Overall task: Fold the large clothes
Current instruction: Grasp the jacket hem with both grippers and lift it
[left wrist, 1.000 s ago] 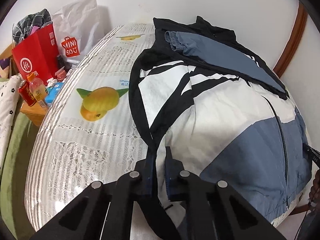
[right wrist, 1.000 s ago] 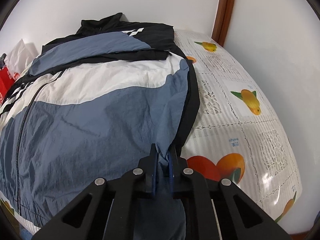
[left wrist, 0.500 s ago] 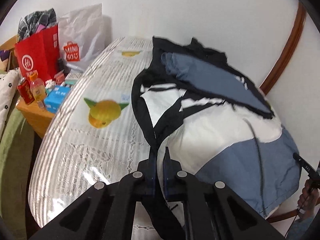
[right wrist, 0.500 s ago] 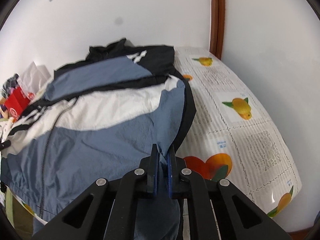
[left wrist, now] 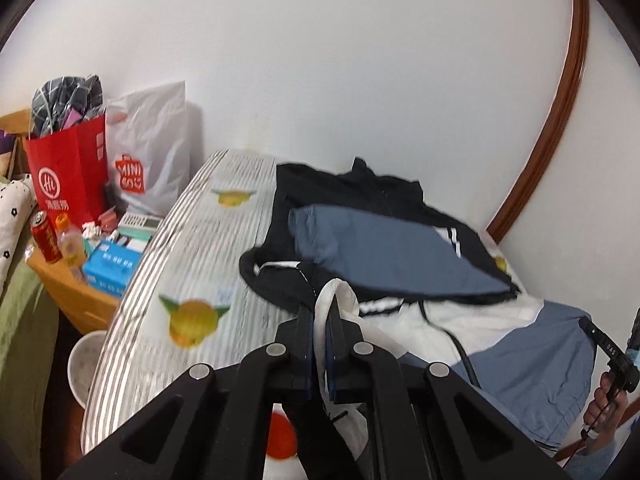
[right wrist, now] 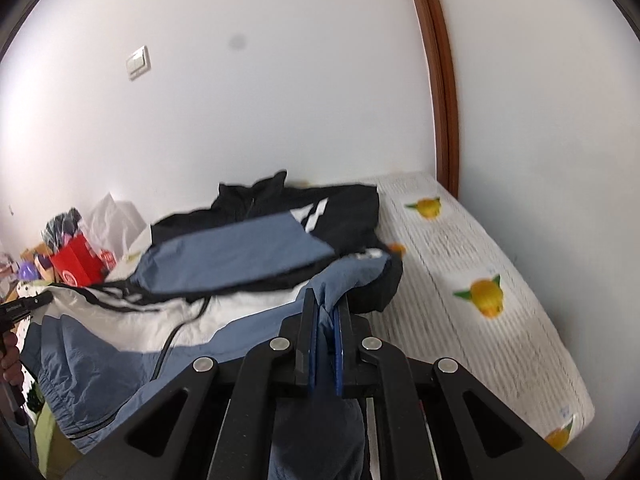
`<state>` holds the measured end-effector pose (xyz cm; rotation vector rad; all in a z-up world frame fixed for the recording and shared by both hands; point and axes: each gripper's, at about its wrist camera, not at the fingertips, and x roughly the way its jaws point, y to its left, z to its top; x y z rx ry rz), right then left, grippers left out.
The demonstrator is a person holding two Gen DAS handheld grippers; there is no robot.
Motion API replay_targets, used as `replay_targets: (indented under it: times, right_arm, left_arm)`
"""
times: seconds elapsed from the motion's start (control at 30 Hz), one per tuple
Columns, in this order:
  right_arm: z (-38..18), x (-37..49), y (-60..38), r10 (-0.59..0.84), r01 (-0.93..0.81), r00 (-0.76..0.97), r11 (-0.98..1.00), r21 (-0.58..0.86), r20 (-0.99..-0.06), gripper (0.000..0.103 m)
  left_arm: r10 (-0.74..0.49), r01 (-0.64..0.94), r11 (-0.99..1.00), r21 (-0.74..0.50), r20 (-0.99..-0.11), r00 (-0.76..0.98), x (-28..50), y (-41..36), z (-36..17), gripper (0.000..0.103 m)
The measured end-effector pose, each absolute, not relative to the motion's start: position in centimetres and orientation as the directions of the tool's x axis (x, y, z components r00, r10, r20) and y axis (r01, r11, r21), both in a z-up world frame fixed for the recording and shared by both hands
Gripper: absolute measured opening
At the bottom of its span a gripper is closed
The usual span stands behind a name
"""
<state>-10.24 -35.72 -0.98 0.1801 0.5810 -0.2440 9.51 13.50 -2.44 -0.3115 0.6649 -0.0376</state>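
Left gripper (left wrist: 320, 322) and right gripper (right wrist: 324, 320) each clench the jacket (left wrist: 384, 240); red bag (left wrist: 68, 168) holds plaid cloth (left wrist: 66, 98).

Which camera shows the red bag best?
The left wrist view: the red bag stands large and whole beside the white bag, logo readable, dark cloth poking out of its top. In the right wrist view the same bag is small and blurred at the far left, partly hidden behind the jacket.

left tool (left wrist: 319, 338): black two-finger, clamped on white fabric, raised
right tool (right wrist: 325, 334): black two-finger, clamped on blue fabric, raised
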Motion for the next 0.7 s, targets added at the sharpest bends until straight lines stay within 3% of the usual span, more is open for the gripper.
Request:
replay_targets:
  times: [0.33, 0.7]
  right_arm:
    - [0.5, -3.4, -38.1, -0.214, 0.316, 0.802, 0.944, 0.093, -0.558, 0.006]
    - [-2.1, 5.7, -39.4, -0.229, 0.331, 0.769, 0.941, 0.066, -0.597, 0.007]
  left_arm:
    - [-0.082, -0.115, 0.948, -0.298, -0.576, 0.813, 14.3, 13.4, -1.6, 0.005]
    - [-0.024, -0.17, 0.952, -0.253, -0.618, 0.786, 22.1, 14.2, -3.3, 0.005]
